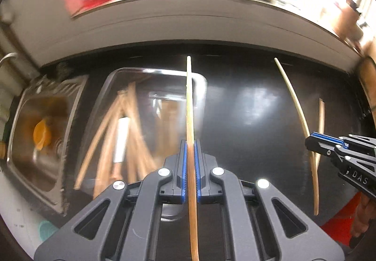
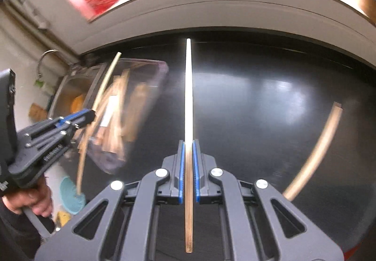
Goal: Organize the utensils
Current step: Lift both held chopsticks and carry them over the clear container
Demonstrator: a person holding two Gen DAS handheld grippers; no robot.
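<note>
Carrying one chopstick apiece, both grippers are clamped shut on wood. In the left wrist view the left gripper (image 1: 190, 167) pinches a bamboo chopstick (image 1: 189, 101) that runs up the middle of the frame, its tip over the right rim of the clear container (image 1: 110, 82) left of centre. In the right wrist view the right gripper (image 2: 188, 167) grips a paler chopstick (image 2: 188, 87) the same way, pointing up the frame's centre above bare black countertop (image 2: 258, 120).

The container already holds a loose heap of wooden utensils (image 1: 122, 124), blurred, so a count is not possible; that part of the sorting looks done. Still out on the counter is one more wooden stick (image 2: 315, 150), lying alone at the right of the right wrist view.

By my reading the job is well along but unfinished: two sticks are in transit and at least one remains to fetch. Beyond the container, at the left edge of the left wrist view, sits a steel sink (image 1: 42, 138) with something orange in it. A hand (image 2: 30, 200) holds the left gripper's handle at lower left.
</note>
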